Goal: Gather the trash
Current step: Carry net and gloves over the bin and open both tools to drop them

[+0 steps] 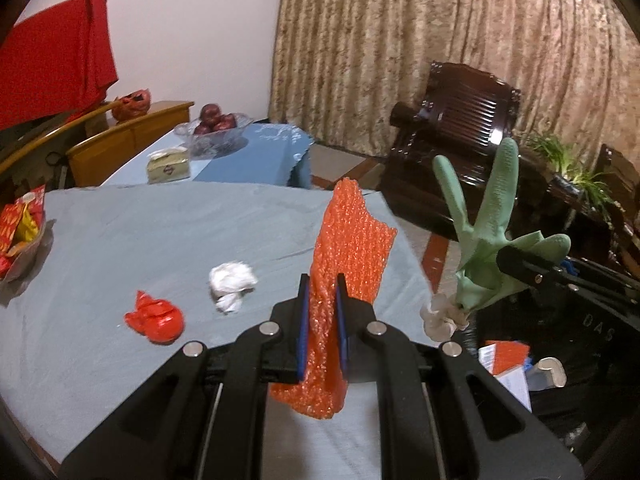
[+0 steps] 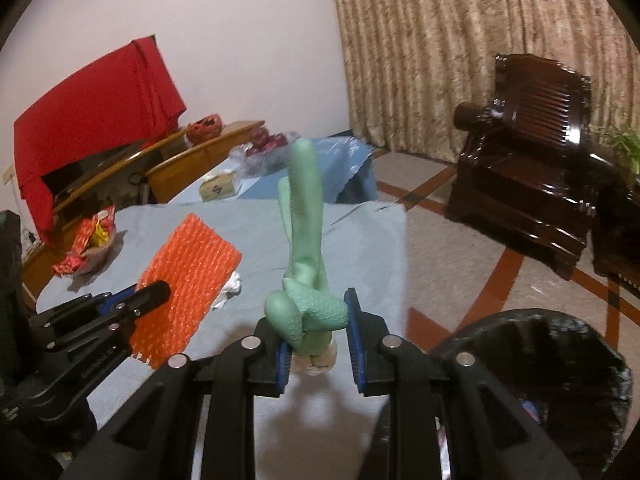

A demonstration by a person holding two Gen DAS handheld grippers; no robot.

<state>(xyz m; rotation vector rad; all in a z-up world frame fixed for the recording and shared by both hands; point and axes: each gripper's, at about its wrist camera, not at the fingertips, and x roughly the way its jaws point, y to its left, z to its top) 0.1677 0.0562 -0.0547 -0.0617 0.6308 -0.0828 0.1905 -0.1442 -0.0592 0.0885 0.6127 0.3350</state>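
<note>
The left gripper [image 1: 322,312] has its blue-padded jaws pinched nearly together on an orange foam net sheet [image 1: 348,240], a bubbly, mesh-textured strip that stands up beyond the jaws and hangs crumpled below them. The right gripper [image 2: 318,344] has its jaws closed partway on a green rubber glove [image 2: 306,240], matte with a scaly grip pattern on the fingers; the glove's fingers point upward past the jaws, and a knot of white tissue [image 2: 320,362] hangs from its lower end.

Below and ahead of both sets of jaws lies a table [image 1: 140,232] covered in a pale blue-grey cloth. Left of the left jaws, on the cloth, rest a crumpled white paper ball [image 1: 232,284] and, farther left, a shiny red wrapper [image 1: 156,318], the two near each other but apart. At the far left edge sits a bowl of red and yellow packets [image 1: 20,236].

Right of and below the right jaws opens a round bin lined with a black bag [image 2: 560,364], with scraps of paper inside.

Beyond the table stand a second blue-clothed table with a glass bowl of dark red fruit [image 1: 214,124] and a tissue box [image 1: 168,166], a dark carved wooden armchair [image 1: 456,136], a beige pleated curtain [image 1: 440,40], and a red cloth [image 1: 52,76] draped at the left.
</note>
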